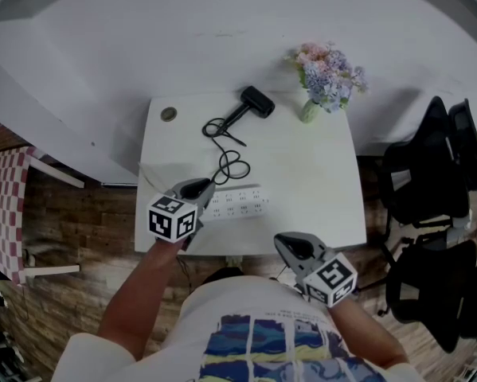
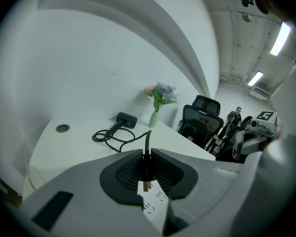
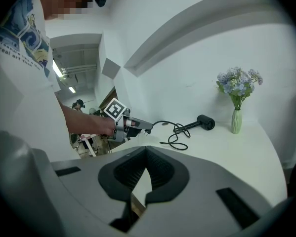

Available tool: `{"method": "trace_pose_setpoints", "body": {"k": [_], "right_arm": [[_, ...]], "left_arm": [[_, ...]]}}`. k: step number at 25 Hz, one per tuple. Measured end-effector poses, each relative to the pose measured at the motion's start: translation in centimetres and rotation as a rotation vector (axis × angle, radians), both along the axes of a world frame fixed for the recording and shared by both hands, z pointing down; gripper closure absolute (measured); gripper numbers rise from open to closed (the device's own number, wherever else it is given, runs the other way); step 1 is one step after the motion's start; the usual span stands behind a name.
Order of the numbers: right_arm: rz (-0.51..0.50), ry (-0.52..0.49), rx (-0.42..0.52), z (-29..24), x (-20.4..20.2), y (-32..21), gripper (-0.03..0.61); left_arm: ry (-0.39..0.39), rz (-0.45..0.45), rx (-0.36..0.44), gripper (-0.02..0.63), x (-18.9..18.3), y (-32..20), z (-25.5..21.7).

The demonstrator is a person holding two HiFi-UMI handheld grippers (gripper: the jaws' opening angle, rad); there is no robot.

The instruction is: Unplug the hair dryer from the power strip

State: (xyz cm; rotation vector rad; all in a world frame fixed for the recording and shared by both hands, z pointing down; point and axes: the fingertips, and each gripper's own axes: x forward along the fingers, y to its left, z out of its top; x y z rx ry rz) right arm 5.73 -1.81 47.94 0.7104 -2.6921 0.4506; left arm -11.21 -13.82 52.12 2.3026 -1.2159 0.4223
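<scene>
The left gripper [image 2: 146, 154] is clamped on the hair dryer's plug [image 2: 146, 166]. Its prongs [image 2: 145, 185] show bare just above the power strip [image 2: 155, 202], so the unplugging looks done to me, with only setting the plug down left. That forearm reaches in low, its gripper tilted down over the strip's left end. The right gripper [image 3: 146, 149] hangs by the table's [image 1: 318, 181] near edge, jaws together on nothing. The hair dryer [image 1: 256, 101] lies at the far side, its cord [image 1: 230, 162] looped between.

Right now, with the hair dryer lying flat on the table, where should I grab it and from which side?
Probably the slim handle, from above, closing across its width. The hair dryer lies flat, its head is bulkier, and the cord trails off the handle's end, so grip mid-handle.
</scene>
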Motion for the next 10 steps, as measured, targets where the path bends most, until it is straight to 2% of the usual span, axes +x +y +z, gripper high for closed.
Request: {"method": "trace_pose_setpoints", "body": {"k": [10], "right_arm": [[-0.007, 0.005, 0.0, 0.22, -0.26, -0.27, 0.583]], "left_arm": [[0.021, -0.001, -0.007, 0.563, 0.0, -0.12, 0.02]]}}
